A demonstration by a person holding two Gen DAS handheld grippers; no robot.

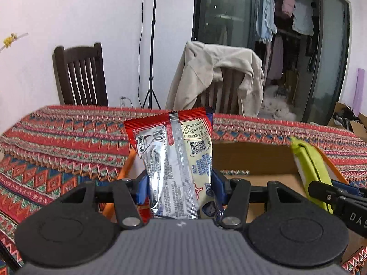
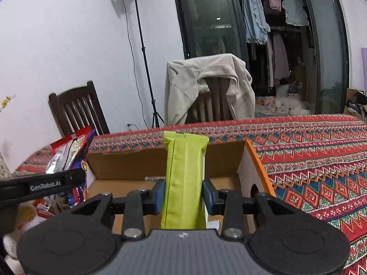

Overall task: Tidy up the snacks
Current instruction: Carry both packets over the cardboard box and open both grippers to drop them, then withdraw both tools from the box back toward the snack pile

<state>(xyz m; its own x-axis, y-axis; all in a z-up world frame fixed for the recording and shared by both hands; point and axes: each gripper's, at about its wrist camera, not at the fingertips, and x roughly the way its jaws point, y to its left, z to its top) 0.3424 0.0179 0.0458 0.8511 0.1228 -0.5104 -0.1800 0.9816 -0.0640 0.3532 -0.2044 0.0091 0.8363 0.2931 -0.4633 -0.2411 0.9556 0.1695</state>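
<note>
My left gripper (image 1: 180, 189) is shut on a red and silver snack packet (image 1: 176, 160), held upright over the left edge of an open cardboard box (image 1: 250, 158). My right gripper (image 2: 183, 194) is shut on a lime green snack bar (image 2: 183, 178), held upright above the box (image 2: 128, 165). The green bar (image 1: 309, 162) and the right gripper show at the right of the left wrist view. The red packet (image 2: 68, 155) and the left gripper show at the left of the right wrist view.
The box has orange side edges (image 2: 259, 162) and sits on a table with a red patterned cloth (image 2: 321, 155). Two wooden chairs (image 1: 80, 75), one draped with a beige jacket (image 1: 215, 75), stand behind the table. A light stand (image 2: 142, 52) is by the wall.
</note>
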